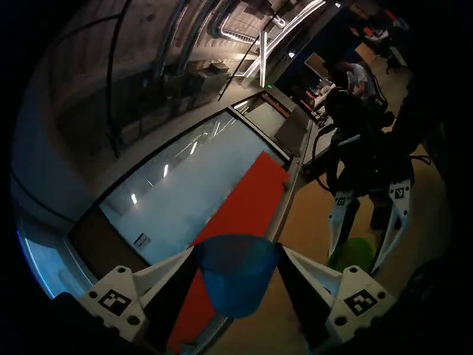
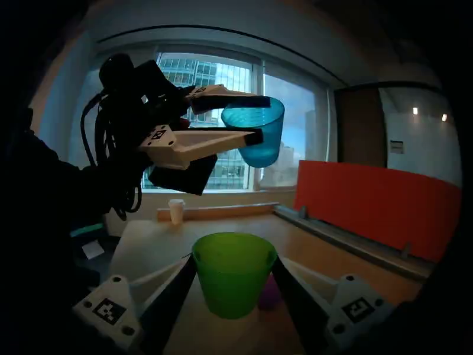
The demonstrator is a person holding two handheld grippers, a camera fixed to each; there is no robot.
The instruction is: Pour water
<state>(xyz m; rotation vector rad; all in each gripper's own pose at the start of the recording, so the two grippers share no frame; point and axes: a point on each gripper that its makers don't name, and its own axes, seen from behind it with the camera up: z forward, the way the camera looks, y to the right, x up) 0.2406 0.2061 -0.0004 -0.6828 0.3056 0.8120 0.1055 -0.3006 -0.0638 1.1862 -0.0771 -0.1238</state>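
The left hand-held gripper (image 1: 237, 253) clamps a blue cup (image 1: 236, 284), raised above the right hand-held gripper (image 2: 234, 260), which clamps a green cup (image 2: 233, 284) over the bench (image 2: 319, 244).

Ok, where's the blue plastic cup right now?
Right gripper view: the blue plastic cup is held upper-centre by the left gripper, above the green plastic cup.

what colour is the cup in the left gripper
Translucent blue. The cup shows best in the right gripper view, clamped in the left gripper.
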